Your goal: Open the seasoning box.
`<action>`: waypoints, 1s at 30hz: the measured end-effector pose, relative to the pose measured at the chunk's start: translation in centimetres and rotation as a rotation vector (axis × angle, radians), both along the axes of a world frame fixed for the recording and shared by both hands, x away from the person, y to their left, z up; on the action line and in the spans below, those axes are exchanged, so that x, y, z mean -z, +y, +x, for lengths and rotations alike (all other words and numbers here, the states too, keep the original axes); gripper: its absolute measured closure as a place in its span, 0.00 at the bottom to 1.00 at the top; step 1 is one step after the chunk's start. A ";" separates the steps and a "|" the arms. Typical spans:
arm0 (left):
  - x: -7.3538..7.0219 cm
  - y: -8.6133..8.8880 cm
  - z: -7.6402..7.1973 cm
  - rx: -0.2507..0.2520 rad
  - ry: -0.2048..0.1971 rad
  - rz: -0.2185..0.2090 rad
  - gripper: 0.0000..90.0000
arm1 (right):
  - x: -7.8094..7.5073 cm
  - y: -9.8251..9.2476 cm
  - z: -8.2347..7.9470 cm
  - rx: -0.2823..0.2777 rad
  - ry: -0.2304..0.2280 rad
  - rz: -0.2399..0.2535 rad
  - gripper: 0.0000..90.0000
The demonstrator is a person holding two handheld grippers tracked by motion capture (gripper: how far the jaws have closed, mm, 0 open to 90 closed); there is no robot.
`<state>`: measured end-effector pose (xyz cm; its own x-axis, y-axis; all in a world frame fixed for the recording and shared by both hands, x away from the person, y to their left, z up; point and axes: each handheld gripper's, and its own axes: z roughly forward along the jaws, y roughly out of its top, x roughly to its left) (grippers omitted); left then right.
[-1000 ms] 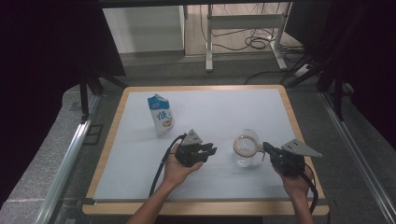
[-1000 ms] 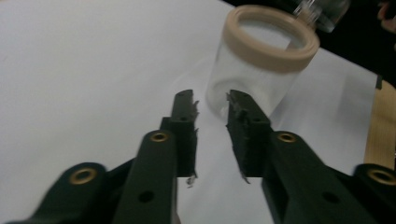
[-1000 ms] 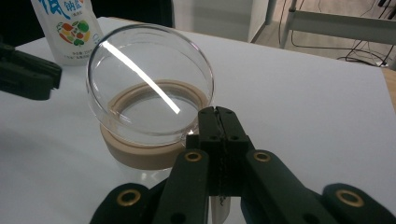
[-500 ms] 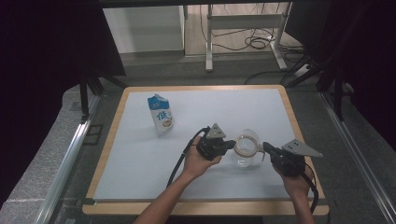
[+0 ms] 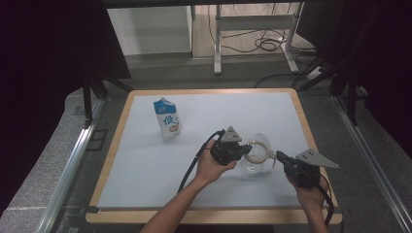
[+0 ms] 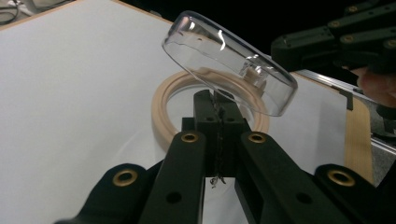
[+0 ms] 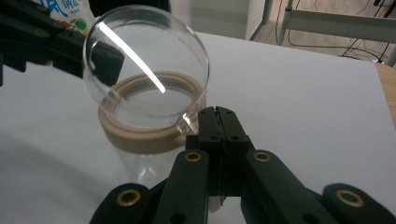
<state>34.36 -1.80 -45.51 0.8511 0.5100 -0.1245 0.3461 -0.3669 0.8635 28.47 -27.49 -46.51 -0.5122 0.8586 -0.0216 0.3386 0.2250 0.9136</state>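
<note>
Now, high view: the glass jar [image 5: 256,158] stands upright on the bench [image 5: 145,165], between the left tongs [image 5: 241,150] and the right tongs [image 5: 280,156]; milk carton [image 5: 167,119] well apart.
Left gripper view: left tongs closed at the jar's beige rim ring [image 6: 164,100]; clear lid [image 6: 227,58] tilted above.
Right gripper view: right tongs [image 7: 219,119] closed at the lid's [image 7: 144,60] edge; mouth faces up.

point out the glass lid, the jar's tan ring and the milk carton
glass lid [image 6: 229,65] left gripper view, clear domed face
tan ring [image 7: 140,133] right gripper view, front of the band
milk carton [image 5: 167,119] high view, printed front
</note>
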 end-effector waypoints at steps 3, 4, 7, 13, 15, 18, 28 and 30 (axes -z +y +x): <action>-0.5 -0.3 0.1 0.012 -0.006 0.006 1.00 | 0.6 -0.1 -1.2 0.004 0.024 -0.009 1.00; -0.7 -0.4 0.1 0.015 -0.011 0.009 1.00 | 0.9 0.0 -1.5 0.004 0.029 -0.017 1.00; -1.2 -0.8 0.0 0.026 -0.022 0.011 1.00 | 2.6 0.1 -2.2 -0.005 0.073 -0.036 1.00; -2.2 -2.1 -0.5 0.054 -0.040 0.023 1.00 | 4.9 0.9 -2.5 -0.037 0.123 -0.063 1.00; -2.5 -2.6 -0.6 0.063 -0.047 0.035 1.00 | 4.8 1.1 -2.5 -0.048 0.120 -0.066 1.00; -2.9 -3.1 -0.7 0.070 -0.050 0.040 1.00 | 4.8 1.3 -2.6 -0.057 0.118 -0.067 1.00; -3.6 -5.0 -1.1 0.099 -0.064 0.056 1.00 | 5.1 1.6 -2.4 -0.064 0.122 -0.068 1.00; -3.6 -5.1 -1.2 0.098 -0.064 0.047 1.00 | 5.1 1.8 -2.4 -0.072 0.116 -0.067 1.00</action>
<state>33.20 -6.90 -41.91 0.9025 0.4282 -0.0461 0.2513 -0.4367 0.8638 26.02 -25.72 -51.61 -0.5747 0.8182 -0.0143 0.4222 0.3114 0.8513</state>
